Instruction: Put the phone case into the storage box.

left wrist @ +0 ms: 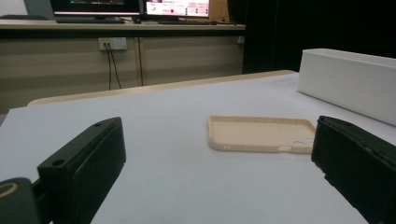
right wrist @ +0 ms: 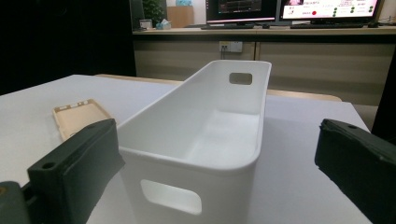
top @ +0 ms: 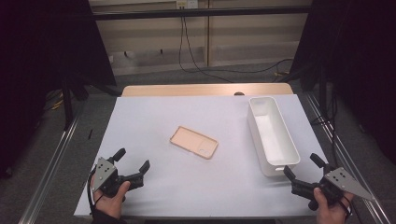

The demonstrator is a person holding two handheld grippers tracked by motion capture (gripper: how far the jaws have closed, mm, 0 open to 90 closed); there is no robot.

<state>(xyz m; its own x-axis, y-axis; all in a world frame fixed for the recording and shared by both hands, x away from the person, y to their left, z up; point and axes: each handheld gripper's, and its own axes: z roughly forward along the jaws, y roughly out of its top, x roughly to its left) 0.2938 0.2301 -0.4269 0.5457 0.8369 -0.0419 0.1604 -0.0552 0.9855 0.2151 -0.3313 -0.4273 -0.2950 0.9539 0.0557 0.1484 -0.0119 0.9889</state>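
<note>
At the near left corner of the worktop (top: 154, 186), the left gripper (top: 133, 164) rests with jaws wide apart and empty, aimed at the phone case (top: 194, 142), which lies flat mid-worktop, hollow side up, presumably awaiting pickup. Along the right edge stands the white bin (top: 272, 135), empty; at its near end, the right gripper (top: 303, 166) is likewise spread and empty.

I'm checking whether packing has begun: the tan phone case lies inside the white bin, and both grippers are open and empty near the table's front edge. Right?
Not quite: the phone case lies on the white table cover, left of the bin, which is empty, as the high view shows. The left gripper and right gripper are open and empty.
</note>
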